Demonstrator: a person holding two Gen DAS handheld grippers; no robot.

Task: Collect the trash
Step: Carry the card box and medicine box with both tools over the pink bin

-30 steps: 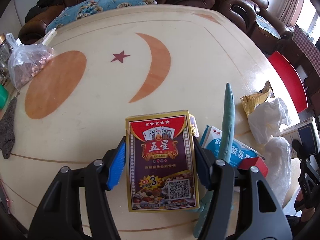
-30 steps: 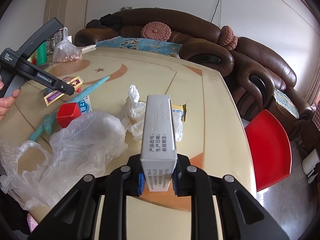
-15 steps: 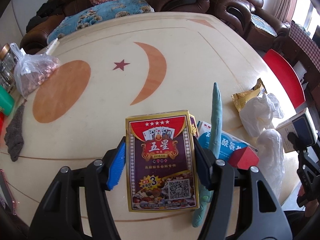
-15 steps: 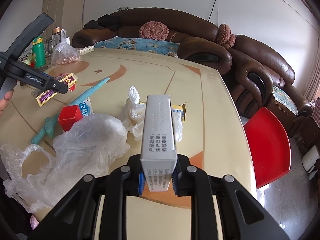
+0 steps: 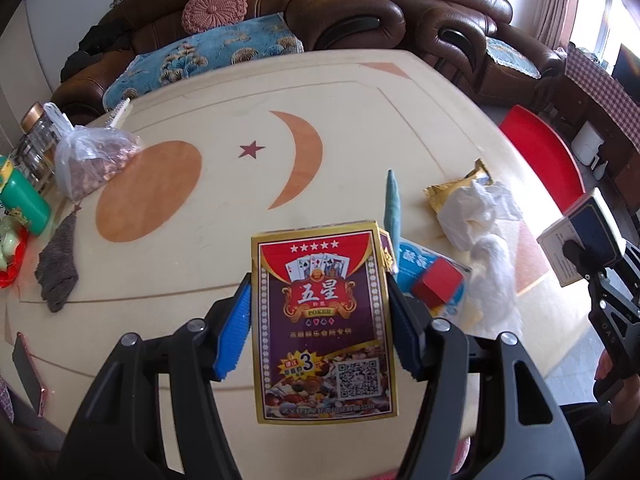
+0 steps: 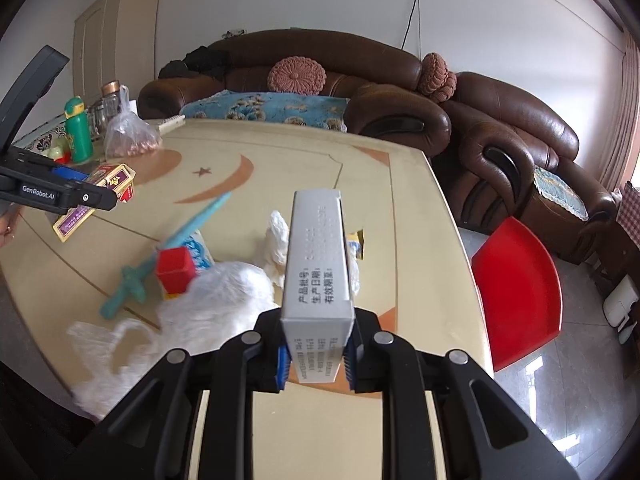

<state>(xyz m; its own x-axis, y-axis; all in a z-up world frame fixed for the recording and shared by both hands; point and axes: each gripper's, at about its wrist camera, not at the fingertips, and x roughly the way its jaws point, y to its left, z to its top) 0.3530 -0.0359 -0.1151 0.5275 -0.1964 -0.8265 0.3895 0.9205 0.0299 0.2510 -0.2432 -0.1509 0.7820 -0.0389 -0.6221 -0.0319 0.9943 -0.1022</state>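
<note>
Trash is partly gathered: in the left wrist view the left gripper clamps a playing-card box above the table, while wrappers and a red block remain near its right edge. In the right wrist view the right gripper pinches a grey carton over a clear bag, with a brown sofa beyond the far edge.

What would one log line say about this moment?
left gripper: shut on playing-card box | right gripper: shut on grey carton | both above table

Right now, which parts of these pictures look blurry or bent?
Right wrist view: the plastic bag is smeared by blur and the table edge bows. Left wrist view: the card box is sharp; the sofa curves.
</note>
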